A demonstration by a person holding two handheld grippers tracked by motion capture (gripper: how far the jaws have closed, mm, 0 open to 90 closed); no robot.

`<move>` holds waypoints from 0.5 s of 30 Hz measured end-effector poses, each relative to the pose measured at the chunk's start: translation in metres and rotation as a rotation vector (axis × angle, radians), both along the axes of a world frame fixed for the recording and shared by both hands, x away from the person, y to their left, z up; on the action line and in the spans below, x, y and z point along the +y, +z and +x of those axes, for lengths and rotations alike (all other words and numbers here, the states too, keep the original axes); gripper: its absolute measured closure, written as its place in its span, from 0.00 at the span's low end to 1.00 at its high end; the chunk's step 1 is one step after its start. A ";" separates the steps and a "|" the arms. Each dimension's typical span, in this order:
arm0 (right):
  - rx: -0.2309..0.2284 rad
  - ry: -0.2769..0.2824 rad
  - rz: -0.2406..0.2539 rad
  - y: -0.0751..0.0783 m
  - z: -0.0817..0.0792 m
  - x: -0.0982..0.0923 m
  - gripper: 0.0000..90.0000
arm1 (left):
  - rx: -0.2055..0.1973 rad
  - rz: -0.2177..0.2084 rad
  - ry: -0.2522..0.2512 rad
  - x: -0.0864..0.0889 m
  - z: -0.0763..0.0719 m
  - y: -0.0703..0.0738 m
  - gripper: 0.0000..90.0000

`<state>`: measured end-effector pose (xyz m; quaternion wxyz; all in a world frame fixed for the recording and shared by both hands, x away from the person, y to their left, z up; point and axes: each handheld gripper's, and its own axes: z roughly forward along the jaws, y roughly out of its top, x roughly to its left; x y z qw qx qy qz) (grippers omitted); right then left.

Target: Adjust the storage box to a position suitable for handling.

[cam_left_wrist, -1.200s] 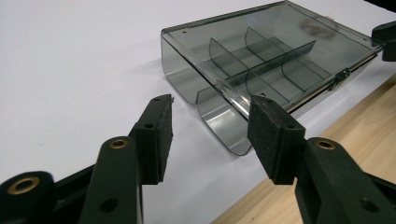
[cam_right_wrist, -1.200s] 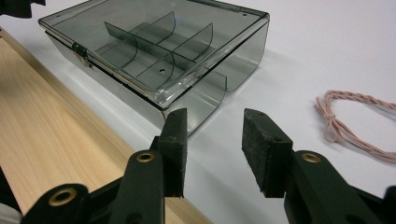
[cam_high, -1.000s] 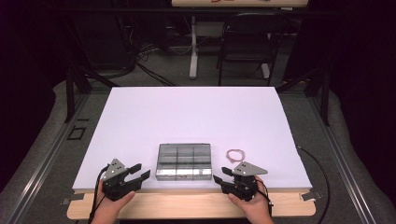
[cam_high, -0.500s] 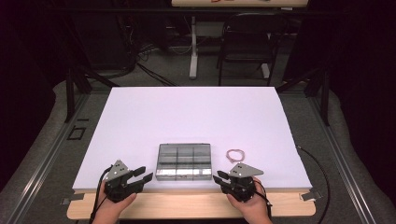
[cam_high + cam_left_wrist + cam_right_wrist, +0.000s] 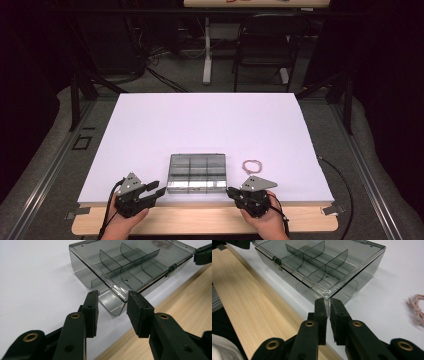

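left gripper (image 5: 112, 303): jaws apart, just closing around the smoky clear plastic divider box's (image 5: 130, 267) corner
right gripper (image 5: 327, 310): just closing, nearly together, nothing clamped yet
risk: pads slip off the slick corner, box skids

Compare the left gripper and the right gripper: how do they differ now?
The left gripper has its jaws wide apart around a near corner of the grey box; the right gripper has its jaws nearly together at the other near corner. Both sets of jaws have just been closing, and both point at the box.
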<state>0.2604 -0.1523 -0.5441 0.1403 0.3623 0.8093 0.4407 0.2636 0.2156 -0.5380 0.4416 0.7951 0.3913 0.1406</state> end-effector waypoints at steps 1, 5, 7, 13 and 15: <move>0.000 -0.001 -0.007 0.000 0.000 -0.001 0.95 | 0.002 0.000 0.000 0.000 0.000 0.000 0.69; 0.004 -0.003 0.006 0.000 0.001 -0.001 0.98 | 0.009 0.006 -0.009 -0.002 0.000 -0.001 0.71; 0.007 0.001 0.003 0.000 0.001 -0.001 0.99 | 0.009 0.008 -0.014 -0.004 0.000 -0.001 0.72; 0.003 -0.001 0.010 -0.001 0.003 0.000 1.00 | 0.014 0.018 -0.032 -0.007 0.001 -0.002 0.74; 0.003 -0.001 0.012 -0.002 0.004 0.000 1.00 | 0.016 0.030 -0.050 -0.008 0.001 -0.002 0.75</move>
